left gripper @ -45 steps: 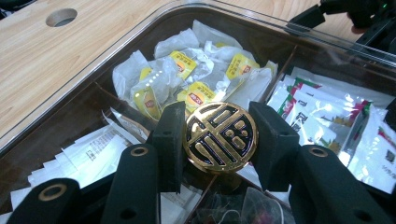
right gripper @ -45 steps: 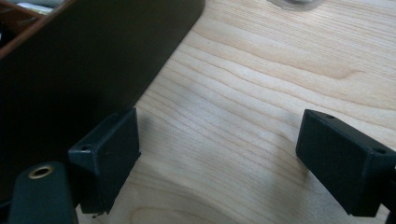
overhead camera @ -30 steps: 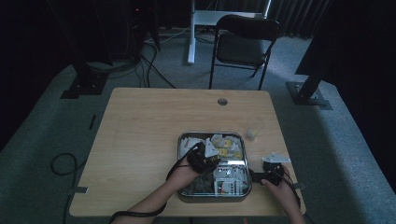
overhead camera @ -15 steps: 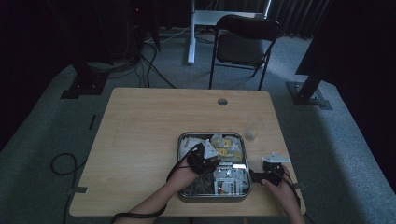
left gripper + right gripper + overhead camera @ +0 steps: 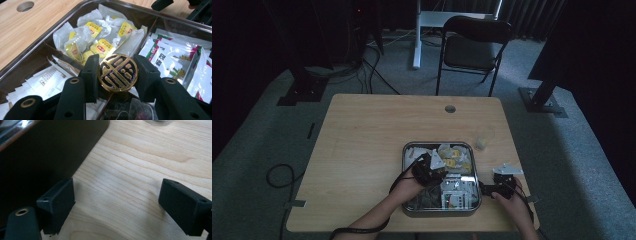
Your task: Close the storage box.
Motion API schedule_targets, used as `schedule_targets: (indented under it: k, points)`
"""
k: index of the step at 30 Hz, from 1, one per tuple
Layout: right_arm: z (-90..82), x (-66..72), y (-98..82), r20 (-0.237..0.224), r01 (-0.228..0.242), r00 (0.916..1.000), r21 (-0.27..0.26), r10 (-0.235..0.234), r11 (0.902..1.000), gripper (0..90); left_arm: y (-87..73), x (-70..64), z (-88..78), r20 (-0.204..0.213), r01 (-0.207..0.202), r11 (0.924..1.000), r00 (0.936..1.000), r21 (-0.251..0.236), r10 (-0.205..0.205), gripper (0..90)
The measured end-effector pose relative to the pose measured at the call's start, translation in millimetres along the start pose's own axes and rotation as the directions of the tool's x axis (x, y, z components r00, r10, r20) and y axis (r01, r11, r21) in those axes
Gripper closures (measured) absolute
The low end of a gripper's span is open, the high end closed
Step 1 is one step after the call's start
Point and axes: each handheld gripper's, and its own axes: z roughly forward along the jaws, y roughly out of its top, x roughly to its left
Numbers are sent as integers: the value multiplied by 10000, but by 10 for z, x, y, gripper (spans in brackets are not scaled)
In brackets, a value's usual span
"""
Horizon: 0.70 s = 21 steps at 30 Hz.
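Gold-and-black round medallion (image 5: 118, 72) | pinched at opposite rim edges by left gripper (image 5: 117, 75) above tray (image 5: 406, 150) of tea bags (image 5: 96, 37) | looks rigid, smooth, likely slippery; rim hold suits it | right gripper (image 5: 117, 202) spread, empty, on table (image 5: 140, 170).
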Motion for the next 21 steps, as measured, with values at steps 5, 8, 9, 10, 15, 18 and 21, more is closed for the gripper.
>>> schedule_targets:
  k: [5,8,9,10,15,18,21]
  points:
    - [0,-1,0,1,4,10000,0,-4,10000,129,-18,22,5,174,152,9998,9997,-126,-150,585]
    - [0,0,0,0,0,10000,0,0,10000,129,-25,68,15,373,572,9983,9977,-68,-569,482]
    - [0,0,0,1,0,10000,-1,0,10000,128,-27,79,14,552,590,9982,9968,-68,-585,421]
    - [0,0,0,1,1,10000,2,-1,10000,129,-27,80,13,564,589,9982,9967,-76,-584,391]
    - [0,0,0,1,2,10000,0,-2,10000,128,-27,103,-12,904,872,9949,9925,-507,-824,195]
    - [0,0,0,2,3,10000,0,-3,10000,129,-31,122,-24,859,1021,9921,9917,-727,-957,114]
    - [0,0,0,1,2,10000,0,-2,10000,129,-42,151,-30,982,1101,9916,9898,-674,-1032,12]
